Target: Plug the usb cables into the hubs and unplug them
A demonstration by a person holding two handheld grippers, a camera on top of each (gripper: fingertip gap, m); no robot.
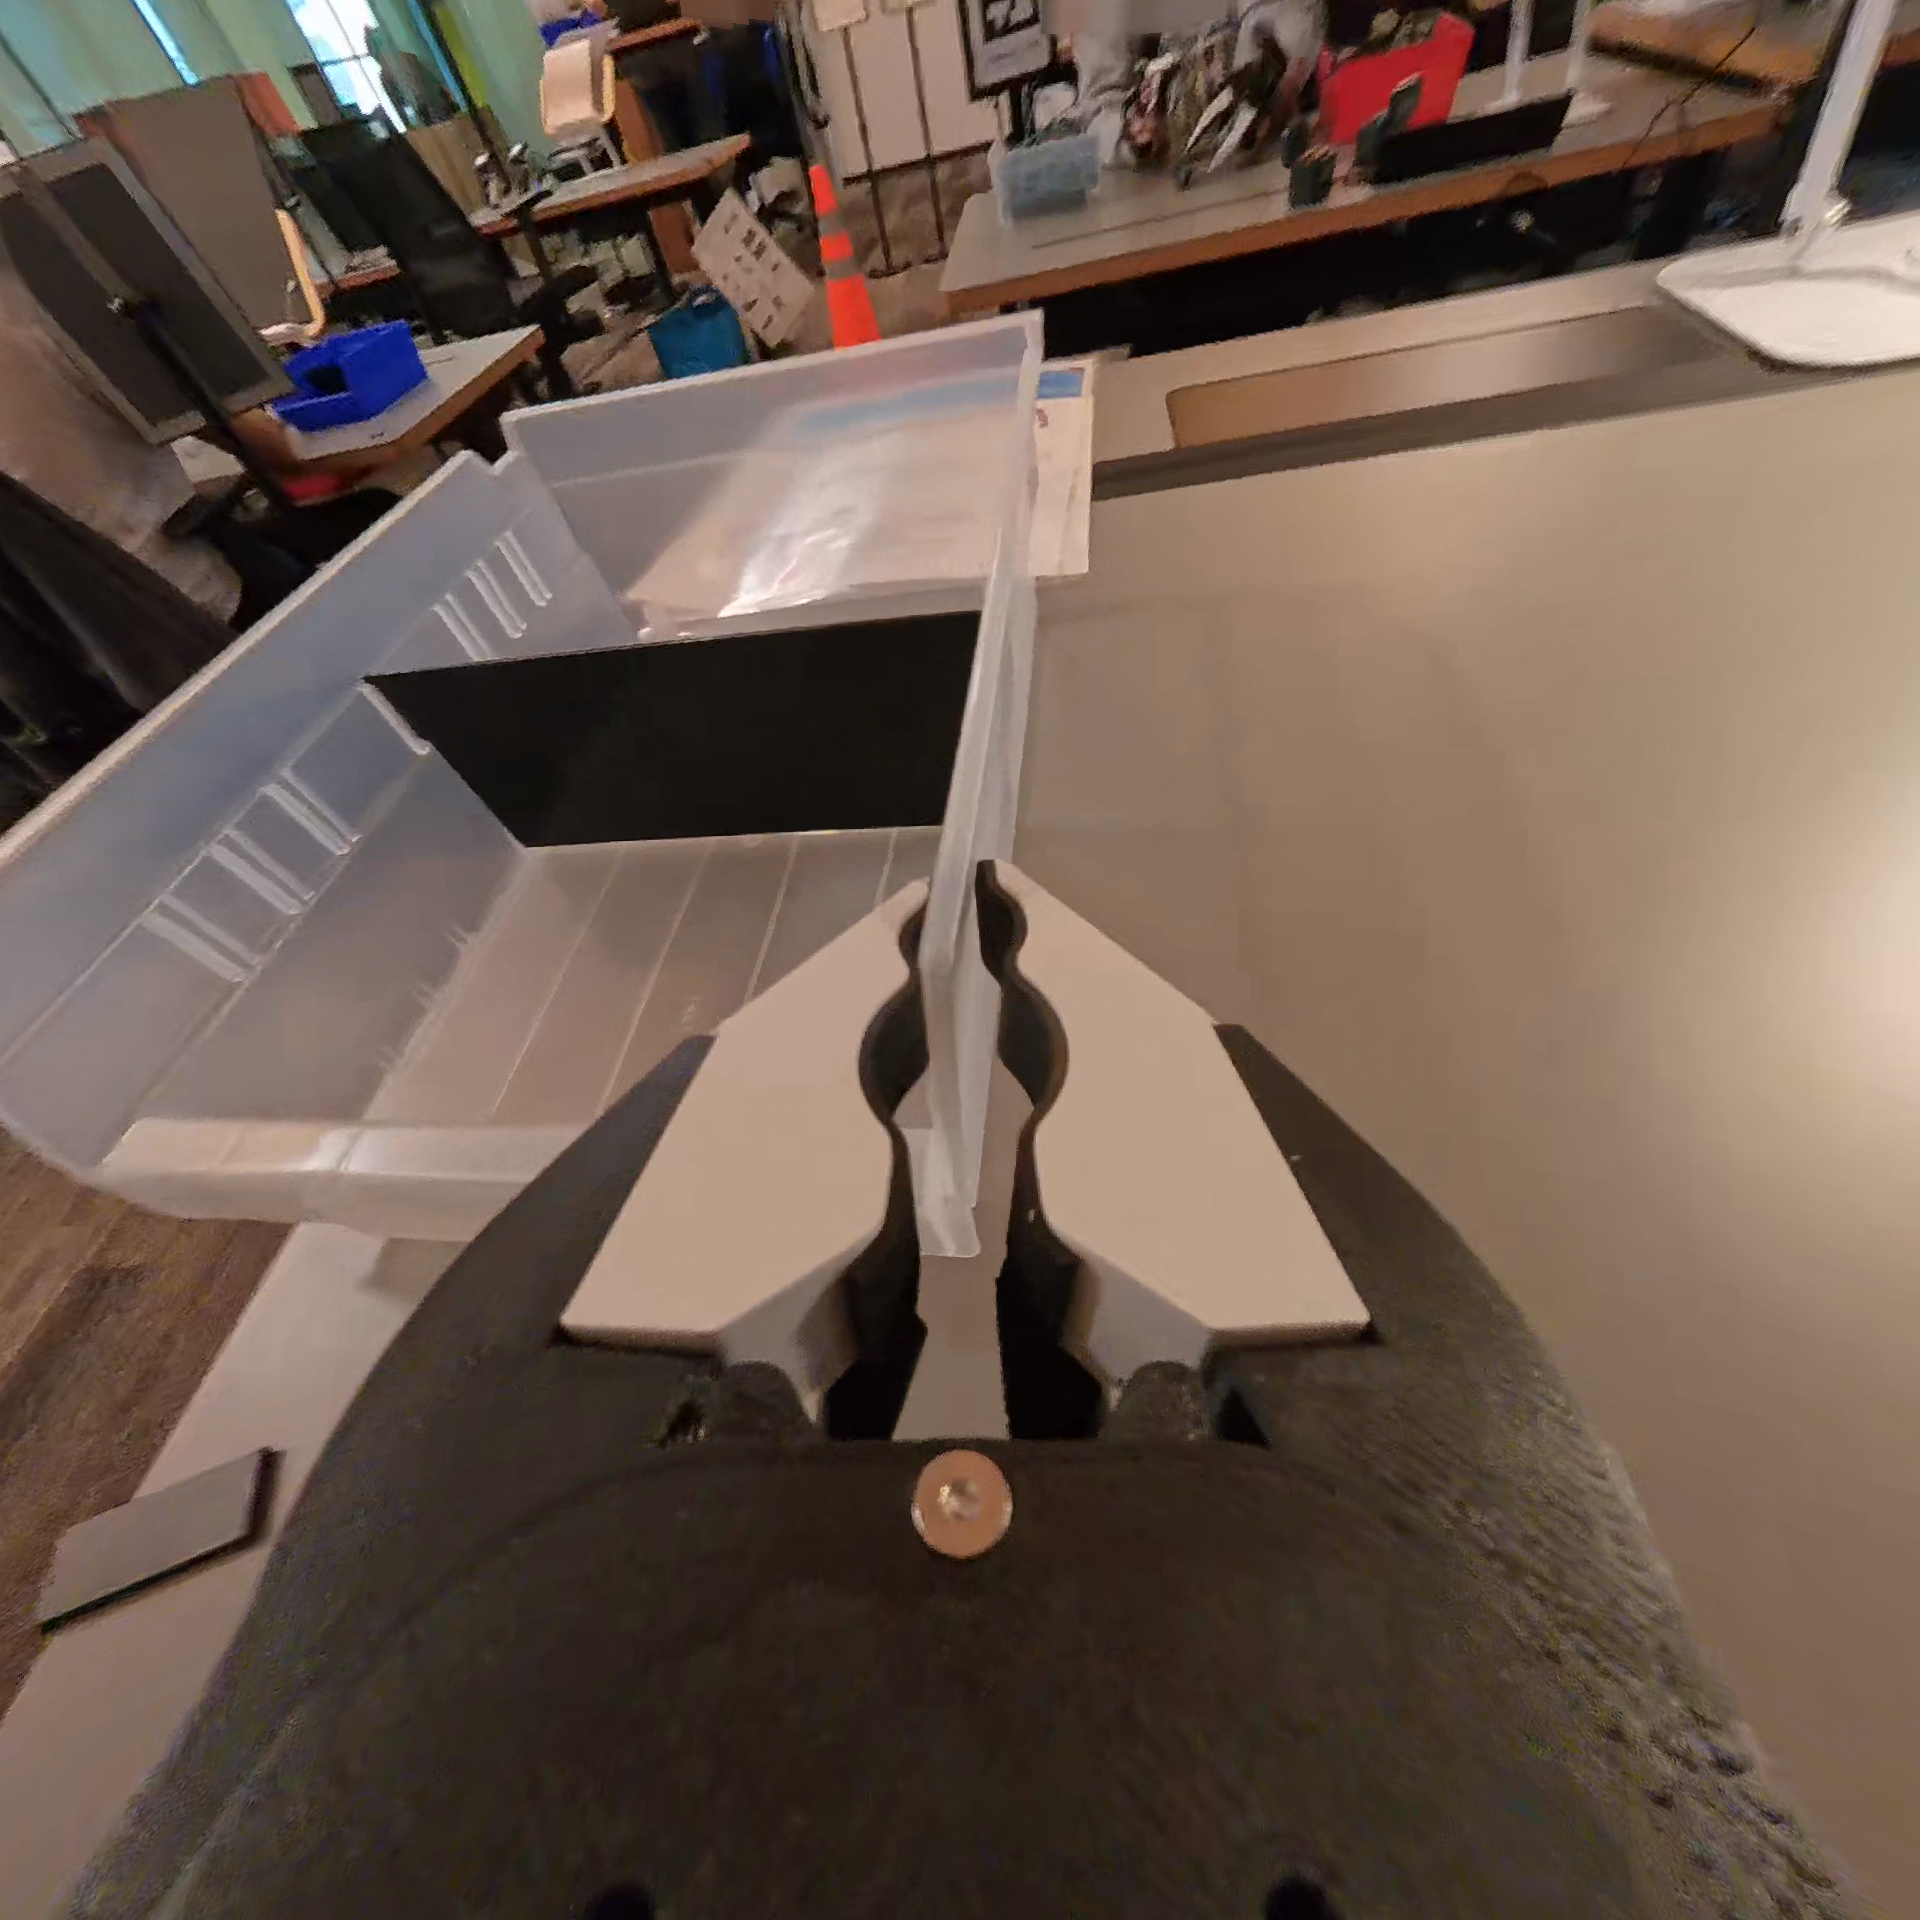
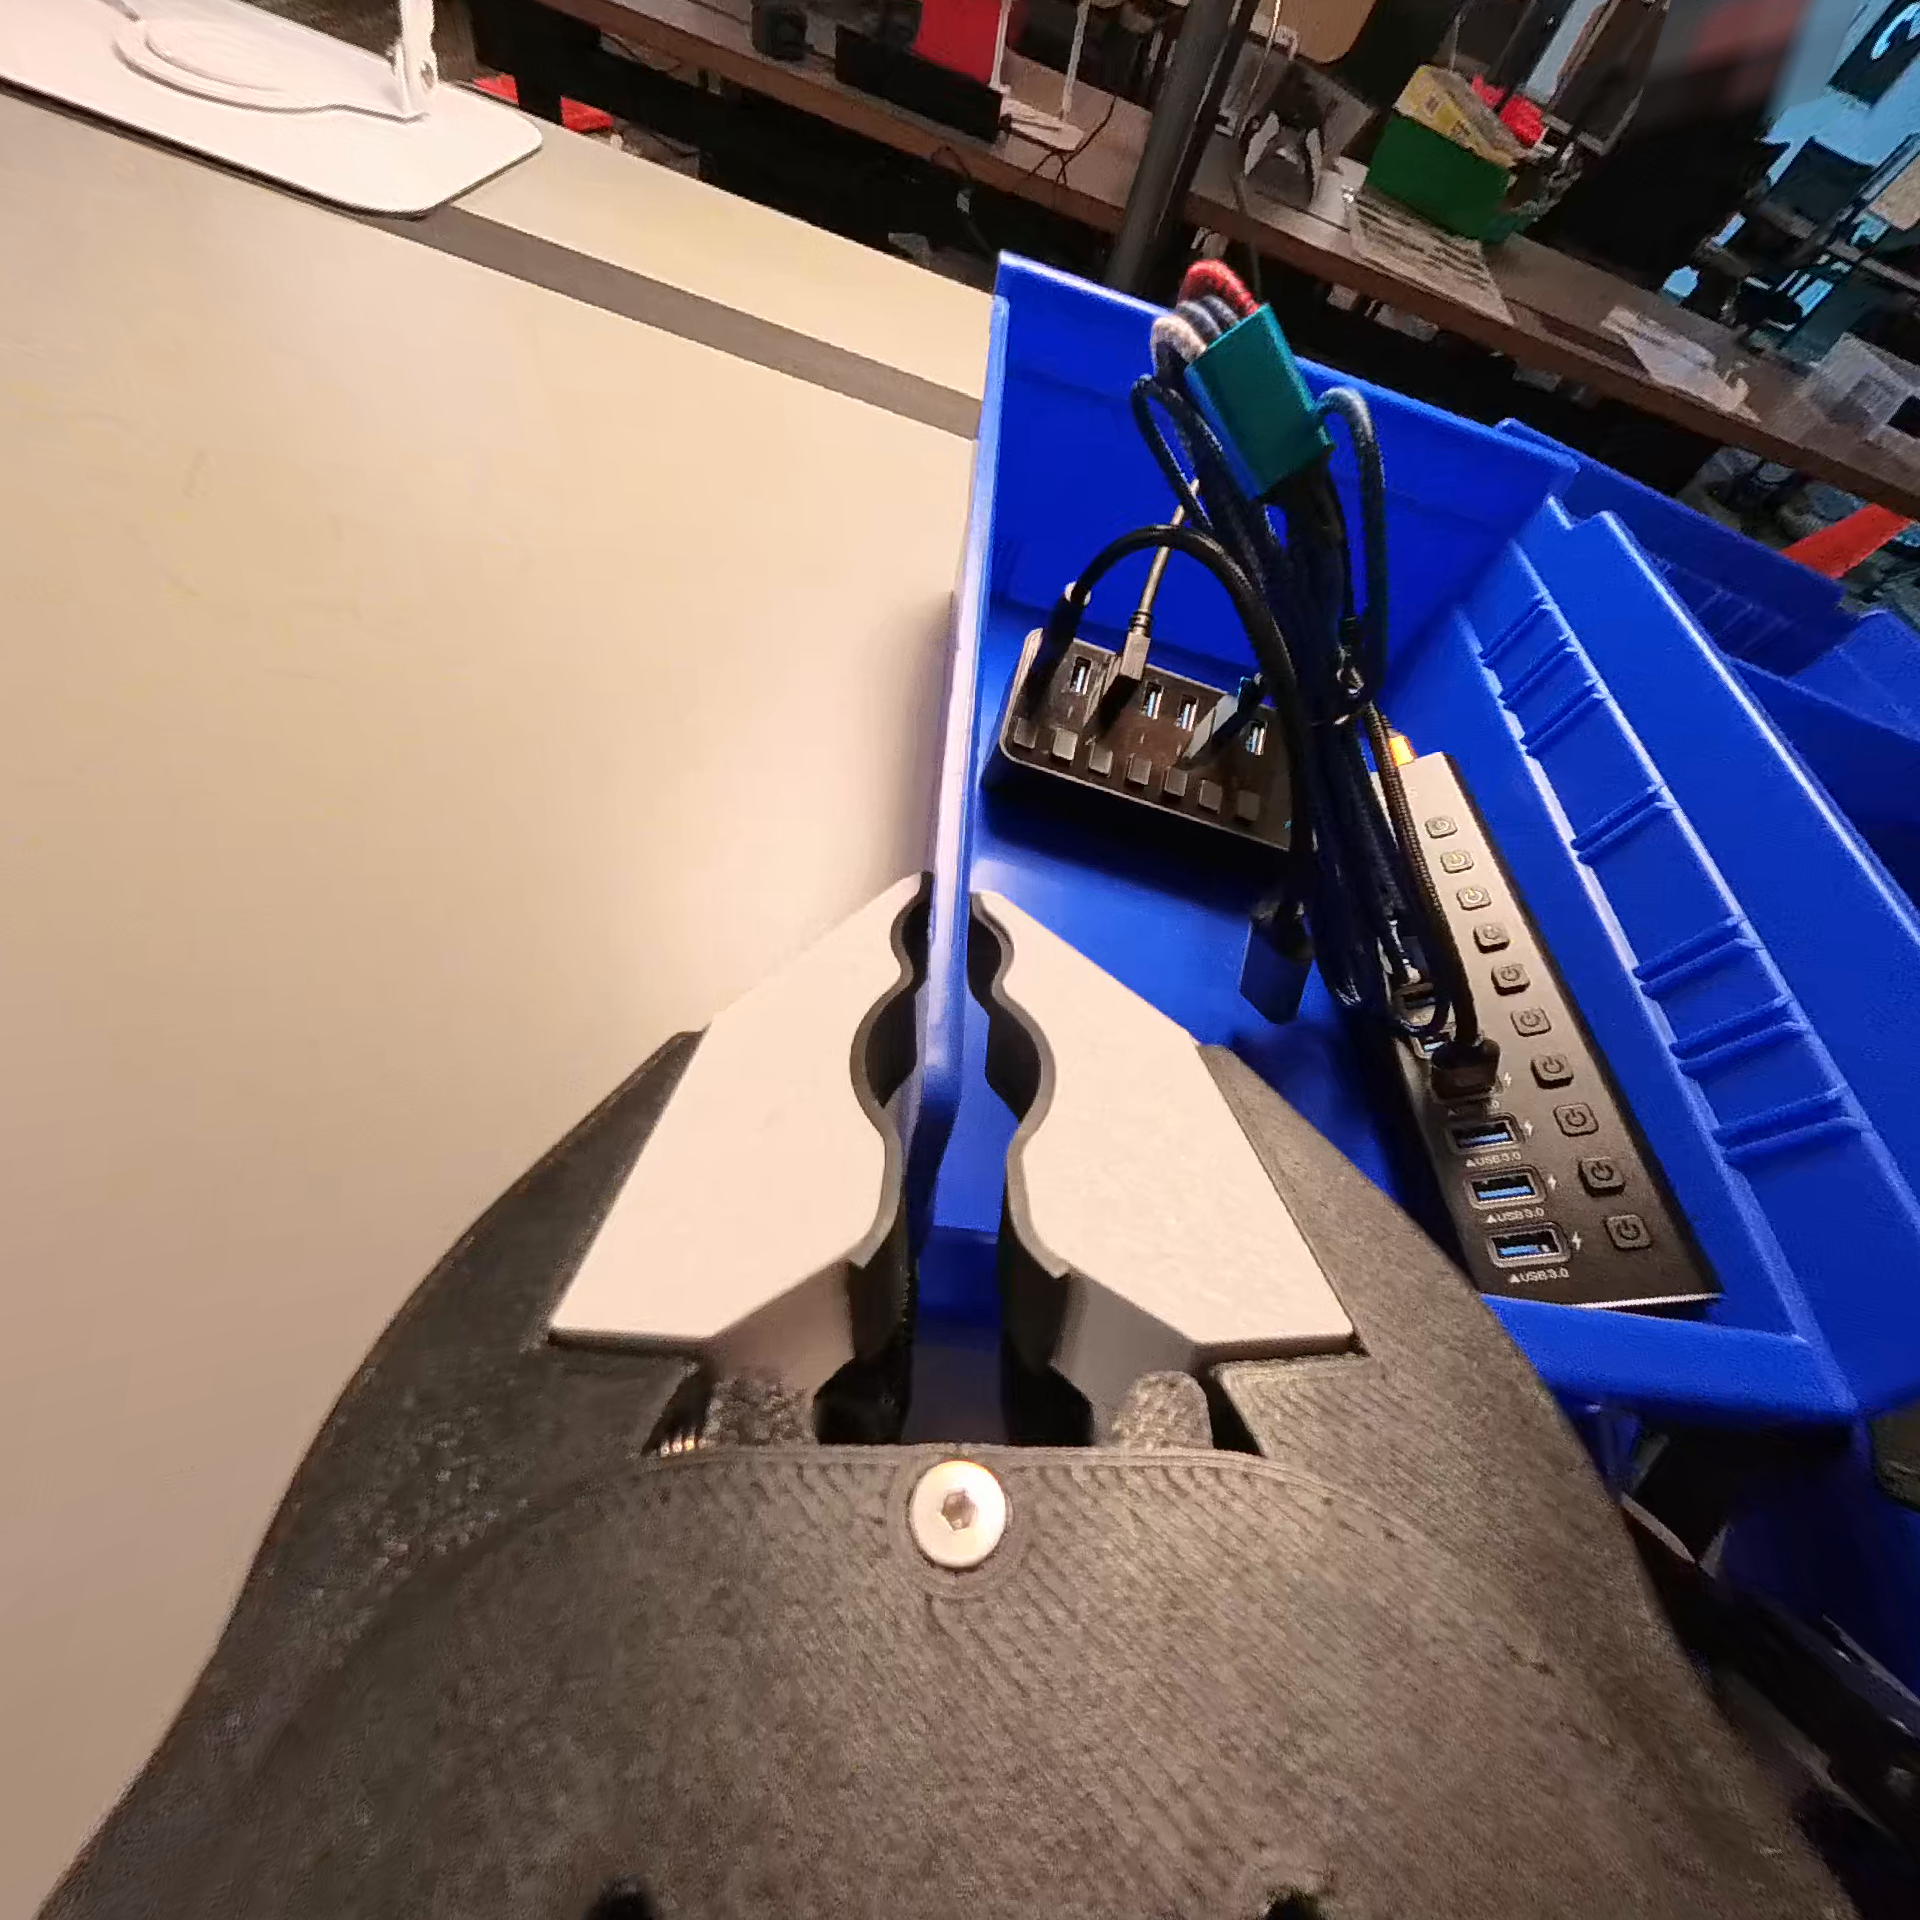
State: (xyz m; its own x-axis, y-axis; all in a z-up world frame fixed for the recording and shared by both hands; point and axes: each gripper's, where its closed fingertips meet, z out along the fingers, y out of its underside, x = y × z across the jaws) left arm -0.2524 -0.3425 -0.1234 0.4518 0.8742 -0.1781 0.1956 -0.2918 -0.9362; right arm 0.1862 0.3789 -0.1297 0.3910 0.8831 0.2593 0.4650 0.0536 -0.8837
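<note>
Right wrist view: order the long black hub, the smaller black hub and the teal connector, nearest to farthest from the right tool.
1. Long black hub, right side of the blue bin.
2. Smaller black hub, bin middle.
3. Teal connector, far end, raised.

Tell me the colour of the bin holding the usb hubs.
Blue bin; the right wrist view shows it best.

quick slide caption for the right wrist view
Right gripper clamps the blue bin's wall; two USB hubs and bundled cables lie inside.

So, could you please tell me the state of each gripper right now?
Left gripper: shut on the clear bin wall.
Right gripper: shut on the blue bin wall.
</note>
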